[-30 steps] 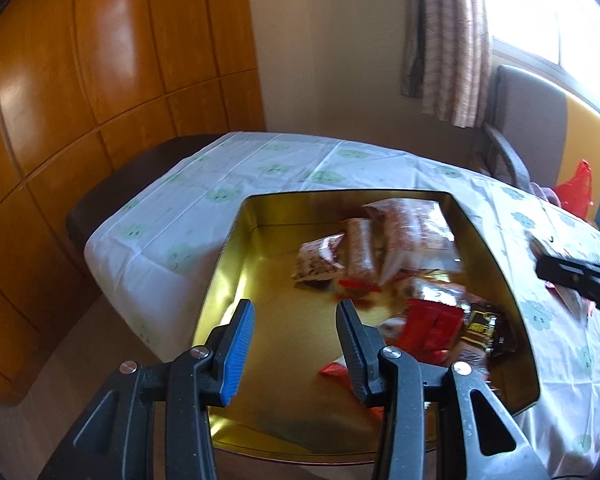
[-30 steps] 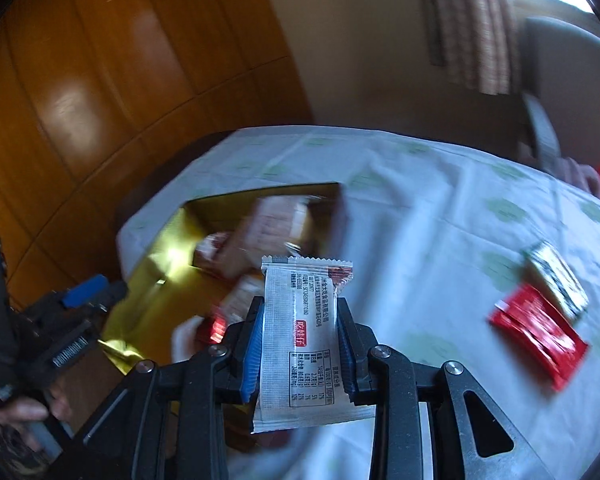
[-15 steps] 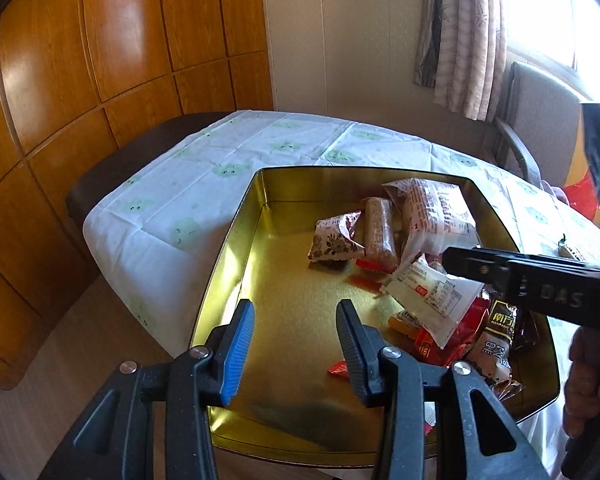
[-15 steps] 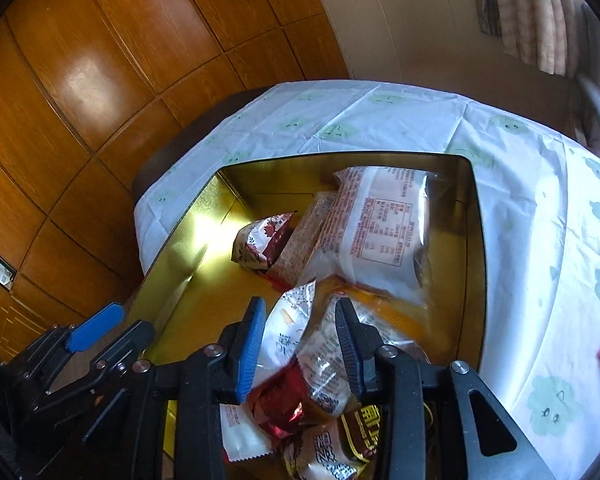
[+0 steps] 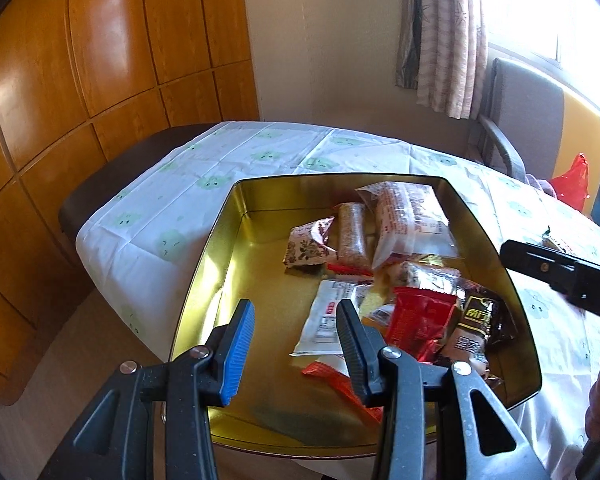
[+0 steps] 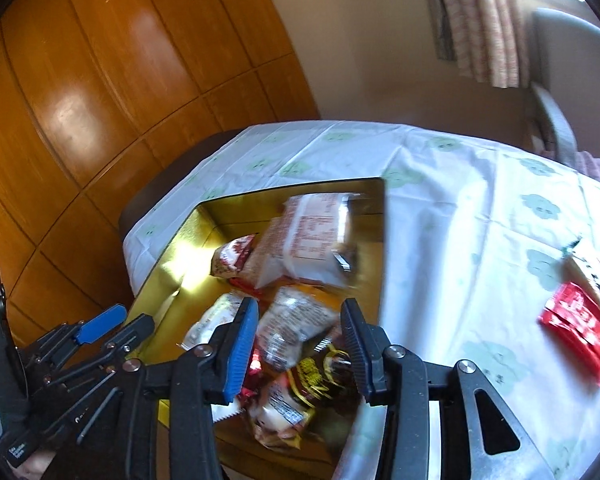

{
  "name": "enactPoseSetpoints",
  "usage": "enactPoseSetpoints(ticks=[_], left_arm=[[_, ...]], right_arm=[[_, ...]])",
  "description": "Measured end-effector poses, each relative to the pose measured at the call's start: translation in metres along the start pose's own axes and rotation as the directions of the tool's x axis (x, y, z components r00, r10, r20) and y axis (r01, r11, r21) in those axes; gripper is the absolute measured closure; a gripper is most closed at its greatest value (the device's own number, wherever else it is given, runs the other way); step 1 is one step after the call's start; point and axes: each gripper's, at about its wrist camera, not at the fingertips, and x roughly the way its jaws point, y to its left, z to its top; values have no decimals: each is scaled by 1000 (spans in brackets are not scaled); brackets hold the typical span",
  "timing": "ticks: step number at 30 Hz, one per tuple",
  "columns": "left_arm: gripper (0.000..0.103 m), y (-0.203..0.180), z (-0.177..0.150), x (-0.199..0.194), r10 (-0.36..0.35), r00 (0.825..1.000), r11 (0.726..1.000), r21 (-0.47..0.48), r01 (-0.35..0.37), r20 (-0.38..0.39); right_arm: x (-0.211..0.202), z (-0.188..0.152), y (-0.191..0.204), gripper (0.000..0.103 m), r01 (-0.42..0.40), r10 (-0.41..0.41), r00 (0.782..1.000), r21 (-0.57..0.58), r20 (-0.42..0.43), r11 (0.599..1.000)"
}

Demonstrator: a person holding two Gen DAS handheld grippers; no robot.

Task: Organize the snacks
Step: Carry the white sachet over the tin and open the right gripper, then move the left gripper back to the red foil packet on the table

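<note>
Left gripper [image 5: 294,334] has its jaws spread apart, nothing between them, hovering over the near-left part of the gold rectangular metal tin [image 5: 204,264]. Right gripper [image 6: 298,334] is also spread wide and holds nothing, above the near-right end of the same tin [image 6: 374,240].

The tin sits at the near-left edge of the table covered by a white tablecloth with green cloud prints [image 5: 172,216]. Snacks are heaped along the tin's right side: a flat white wrapped packet with a red label [image 5: 326,316] lies on the tin floor just left of the heap, a red foil packet [image 5: 418,316] beside it, a dark brown packet with gold lettering [image 5: 478,320] toward the right wall. Farther back are a long brown cereal bar in clear wrap [image 5: 352,236], a small floral-print packet [image 5: 306,246] left of it, and a large clear bag with red print [image 5: 408,220] at the far-right corner.

Outside the tin, near the tablecloth's right edge, lie a red sachet [image 6: 578,332] and a white-and-black packet [image 6: 592,276], touching each other. The right wrist view is motion-blurred.
</note>
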Motion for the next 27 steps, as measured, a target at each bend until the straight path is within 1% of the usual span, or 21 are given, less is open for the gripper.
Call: enactPoseSetpoints(ticks=[2, 6, 10, 14, 17, 22, 27], left_arm=[[60, -3, 0, -2, -5, 1000, 1000, 7, 5, 4], [60, -8, 1, -6, -14, 1000, 1000, 21, 14, 10], [60, -16, 1, -9, -27, 1000, 999, 41, 26, 14], [60, -26, 2, -10, -40, 999, 997, 67, 39, 12], [60, -33, 1, -12, -48, 999, 995, 87, 46, 14], [60, -49, 2, -15, -68, 998, 990, 128, 65, 18], [60, -68, 6, -19, -104, 994, 981, 169, 99, 20]], right_arm=[[-8, -2, -5, 58, 14, -14, 1000, 13, 16, 1000], [-25, -6, -18, 53, 46, -48, 998, 34, 49, 998], [-41, -14, -33, 51, 96, -100, 992, 57, 71, 994], [-54, -24, -53, 48, 150, -157, 985, 93, 76, 984], [-63, -32, -73, 47, 186, -196, 978, 135, 73, 973], [-79, -47, -106, 47, 271, -289, 955, 194, 69, 943], [-98, -63, -141, 47, 347, -374, 925, 261, 62, 901]])
